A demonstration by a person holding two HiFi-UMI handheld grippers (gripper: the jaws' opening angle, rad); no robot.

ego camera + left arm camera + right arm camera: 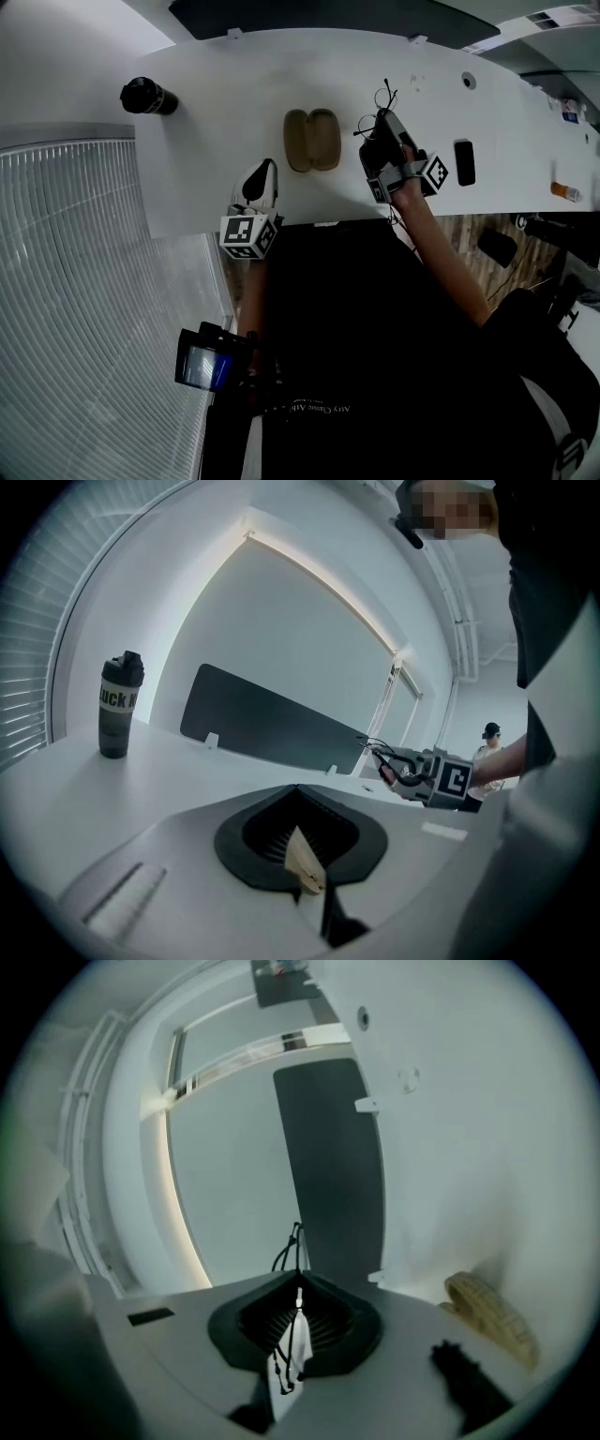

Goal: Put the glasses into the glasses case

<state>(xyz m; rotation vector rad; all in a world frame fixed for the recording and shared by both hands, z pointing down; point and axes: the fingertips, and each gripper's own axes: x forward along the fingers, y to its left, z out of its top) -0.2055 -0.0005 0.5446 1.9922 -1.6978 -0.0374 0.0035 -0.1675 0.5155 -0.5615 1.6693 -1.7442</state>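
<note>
Two things carry marks. The black tumbler (pixel 148 97) by the worktop's (pixel 206 122) left edge shows white letters, with "UCK" legible in the left gripper view, and each gripper's cube bears black-and-white squares. Our left gripper (pixel 265 169) sits at the near edge with its fingers closed, and a small tan sliver at their tips is something we cannot identify. Just right of it, the open tan glasses case (pixel 312 140) lies mid-worktop. Beside the case, our right gripper (pixel 382 117) has its fingers clamped on the thin black glasses (pixel 378 97), held above the worktop. Further right lies a flat black slab (pixel 464 161). A dark panel (pixel 319 14) stands along the far edge.
</note>
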